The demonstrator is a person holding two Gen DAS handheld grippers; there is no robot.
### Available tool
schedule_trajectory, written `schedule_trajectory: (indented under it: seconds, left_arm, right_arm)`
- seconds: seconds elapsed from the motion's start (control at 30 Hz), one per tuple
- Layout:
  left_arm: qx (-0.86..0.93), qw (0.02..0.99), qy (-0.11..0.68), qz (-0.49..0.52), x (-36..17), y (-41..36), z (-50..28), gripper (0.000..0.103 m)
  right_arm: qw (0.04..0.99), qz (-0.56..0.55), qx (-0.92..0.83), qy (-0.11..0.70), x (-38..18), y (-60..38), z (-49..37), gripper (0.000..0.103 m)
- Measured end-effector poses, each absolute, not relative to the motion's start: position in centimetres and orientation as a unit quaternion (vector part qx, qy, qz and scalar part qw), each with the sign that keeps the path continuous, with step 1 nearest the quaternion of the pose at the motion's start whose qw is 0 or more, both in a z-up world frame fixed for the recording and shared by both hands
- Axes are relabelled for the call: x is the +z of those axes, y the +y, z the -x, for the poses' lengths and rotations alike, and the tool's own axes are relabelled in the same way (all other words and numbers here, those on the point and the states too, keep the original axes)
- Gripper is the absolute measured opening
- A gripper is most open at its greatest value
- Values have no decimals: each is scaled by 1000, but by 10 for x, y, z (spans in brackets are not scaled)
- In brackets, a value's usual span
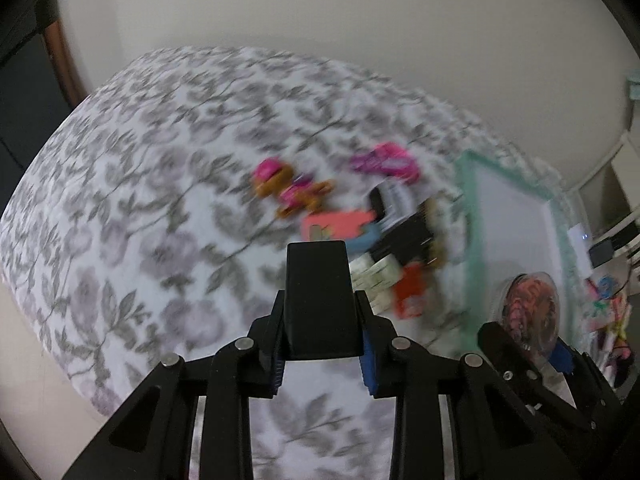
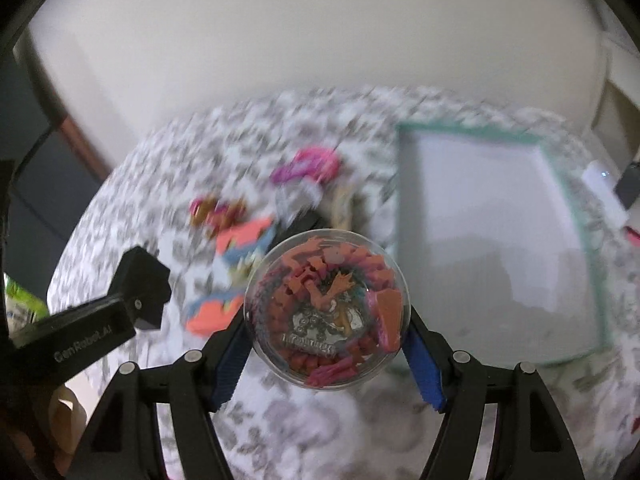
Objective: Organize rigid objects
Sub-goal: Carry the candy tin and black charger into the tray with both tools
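My left gripper [image 1: 320,320] is shut on a black rectangular block [image 1: 318,300], held above the flowered cloth. My right gripper [image 2: 326,344] is shut on a clear round container [image 2: 327,312] full of red and pink toy pieces, its blue pads [image 2: 228,364] pressed on both sides. The left wrist view shows that container [image 1: 530,312] low on the right. In the right wrist view, the left gripper and block [image 2: 142,276] sit at the left. A blurred pile lies on the cloth: a pink-and-brown figure [image 1: 288,186], a pink toy [image 1: 390,162], a coral card [image 1: 336,226].
A white tray with a green rim [image 2: 492,240] lies on the flowered tablecloth [image 1: 140,200] to the right of the pile. A pale wall stands behind the table. Cluttered shelves and colourful items [image 1: 612,312] are at the far right.
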State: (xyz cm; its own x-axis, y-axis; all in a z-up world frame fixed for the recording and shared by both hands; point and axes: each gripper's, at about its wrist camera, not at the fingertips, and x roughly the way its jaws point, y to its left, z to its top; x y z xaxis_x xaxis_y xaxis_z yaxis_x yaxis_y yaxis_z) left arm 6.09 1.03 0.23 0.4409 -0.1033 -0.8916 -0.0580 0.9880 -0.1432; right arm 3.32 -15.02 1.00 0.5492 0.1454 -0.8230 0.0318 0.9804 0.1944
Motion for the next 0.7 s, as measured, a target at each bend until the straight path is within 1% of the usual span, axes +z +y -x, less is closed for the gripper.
schedule_trajectory:
  seconds: [0.13,0.37,0.7]
  left_arm:
    - [-39,851,516,89,27,-18,-79,32]
    - [-84,862,494,77,58,-73,-116,32]
    - [-133,861,486,60,52,-128,-156,32]
  right_arm:
    - [887,-133,-12,441,41,-191,-42,74]
    - [900,-148,-100,397,77,-249,-65,74]
    - [905,-144,-145,374,82,-297,-101,74]
